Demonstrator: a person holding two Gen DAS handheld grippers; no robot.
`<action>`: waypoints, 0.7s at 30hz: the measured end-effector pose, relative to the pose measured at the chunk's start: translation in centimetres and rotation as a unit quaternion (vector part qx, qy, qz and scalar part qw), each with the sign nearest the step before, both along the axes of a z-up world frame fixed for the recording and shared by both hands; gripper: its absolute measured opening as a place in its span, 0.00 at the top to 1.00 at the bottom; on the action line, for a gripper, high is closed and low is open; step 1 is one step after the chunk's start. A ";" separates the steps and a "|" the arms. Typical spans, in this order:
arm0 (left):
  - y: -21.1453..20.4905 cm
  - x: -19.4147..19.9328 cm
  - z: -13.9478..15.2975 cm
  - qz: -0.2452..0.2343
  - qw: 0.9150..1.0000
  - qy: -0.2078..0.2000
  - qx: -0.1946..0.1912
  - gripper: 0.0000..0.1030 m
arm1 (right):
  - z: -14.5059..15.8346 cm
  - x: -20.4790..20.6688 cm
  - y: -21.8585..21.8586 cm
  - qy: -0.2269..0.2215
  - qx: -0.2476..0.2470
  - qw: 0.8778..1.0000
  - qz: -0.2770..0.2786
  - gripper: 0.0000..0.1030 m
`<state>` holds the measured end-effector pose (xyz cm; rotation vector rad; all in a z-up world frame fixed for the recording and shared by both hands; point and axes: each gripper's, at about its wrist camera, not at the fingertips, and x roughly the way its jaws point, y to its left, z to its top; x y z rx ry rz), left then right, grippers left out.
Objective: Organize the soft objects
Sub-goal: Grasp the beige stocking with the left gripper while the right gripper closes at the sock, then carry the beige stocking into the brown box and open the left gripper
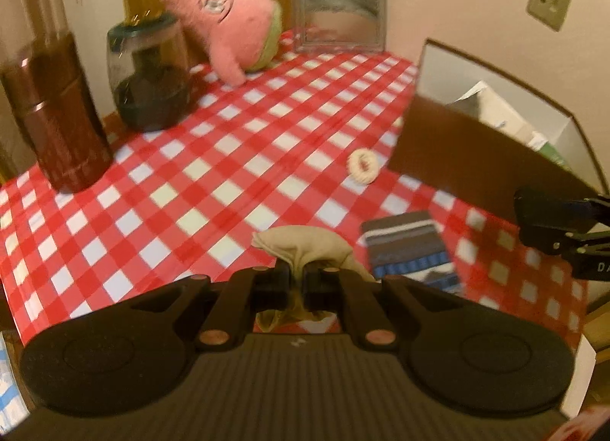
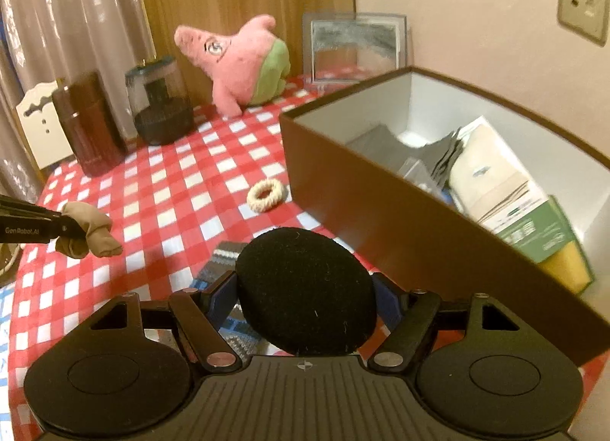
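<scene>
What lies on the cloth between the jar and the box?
Only the white ring, close to the box; the rest toward the jar is bare checked cloth, clearest in the right wrist view.

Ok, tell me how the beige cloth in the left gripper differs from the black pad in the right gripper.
The beige cloth is thin, limp and bunched, pinched in the nearly shut left gripper; the black pad is a thick, round disc that keeps its shape and spreads the right gripper wide. The cloth is pale and droops past the fingers; the pad is dark and fills the gap. Both are soft and held above the checked tablecloth.
</scene>
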<state>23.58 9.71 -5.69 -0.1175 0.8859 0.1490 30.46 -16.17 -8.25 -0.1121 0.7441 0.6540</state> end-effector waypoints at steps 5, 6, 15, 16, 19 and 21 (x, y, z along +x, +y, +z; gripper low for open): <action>-2.6 0.7 2.6 -0.028 0.999 -0.025 -0.002 0.95 | 1.8 -1.1 -2.1 -0.016 0.013 1.000 -0.017 0.28; -3.3 1.0 3.1 -0.036 0.999 -0.030 -0.004 0.95 | 2.2 -1.2 -2.6 -0.019 0.015 0.999 -0.021 0.28; -9.4 5.2 5.6 -0.102 0.993 -0.057 -0.010 0.95 | 5.2 -0.1 -7.5 -0.050 0.020 0.996 -0.067 0.28; -10.0 5.8 5.7 -0.108 0.992 -0.059 -0.009 0.95 | 5.4 0.1 -8.1 -0.053 0.021 0.996 -0.071 0.28; -11.9 7.5 6.1 -0.124 0.990 -0.065 -0.008 0.95 | 6.0 1.3 -9.4 -0.062 0.017 0.994 -0.084 0.28; -13.0 8.9 6.3 -0.131 0.989 -0.067 -0.009 0.95 | 6.3 2.1 -10.1 -0.065 0.017 0.994 -0.092 0.28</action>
